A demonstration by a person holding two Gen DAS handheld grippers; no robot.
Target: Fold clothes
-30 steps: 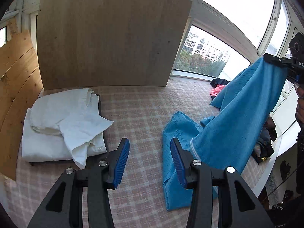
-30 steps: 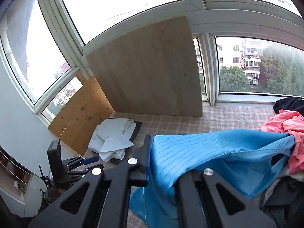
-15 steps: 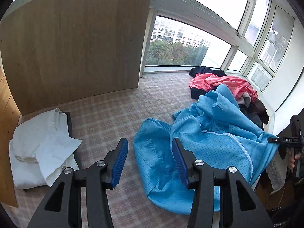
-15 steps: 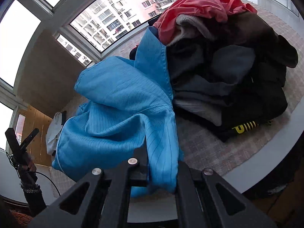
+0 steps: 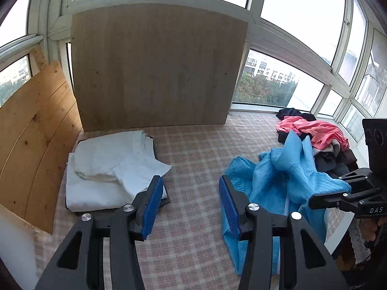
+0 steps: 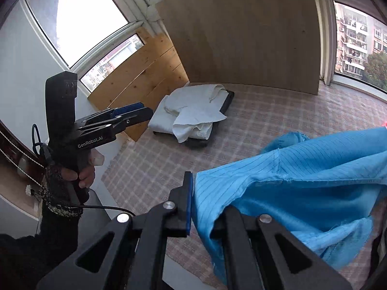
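Observation:
A blue pinstriped garment [image 5: 278,181] lies crumpled on the checked table cover, right of centre. One edge is lifted off the table, and my right gripper [image 6: 200,203] is shut on it; blue cloth [image 6: 302,181] drapes over its right finger. In the left wrist view that right gripper [image 5: 314,199] comes in from the right edge, pinching the cloth. My left gripper [image 5: 191,195] hangs open above bare checked cover, left of the blue garment, with nothing between its pads. It shows in the right wrist view as the left gripper [image 6: 130,113], held by a hand.
A folded white stack [image 5: 108,169] rests on a dark board at the left. A heap of pink and dark clothes [image 5: 314,133] sits at the far right by the windows. A tall wooden panel [image 5: 154,67] stands behind, and pine boards [image 5: 36,125] lean at the left.
The right gripper came down from high at the right and swung in beside the left one, blue garment still in it. The garment settled lower onto the table. Left jaws stay apart.

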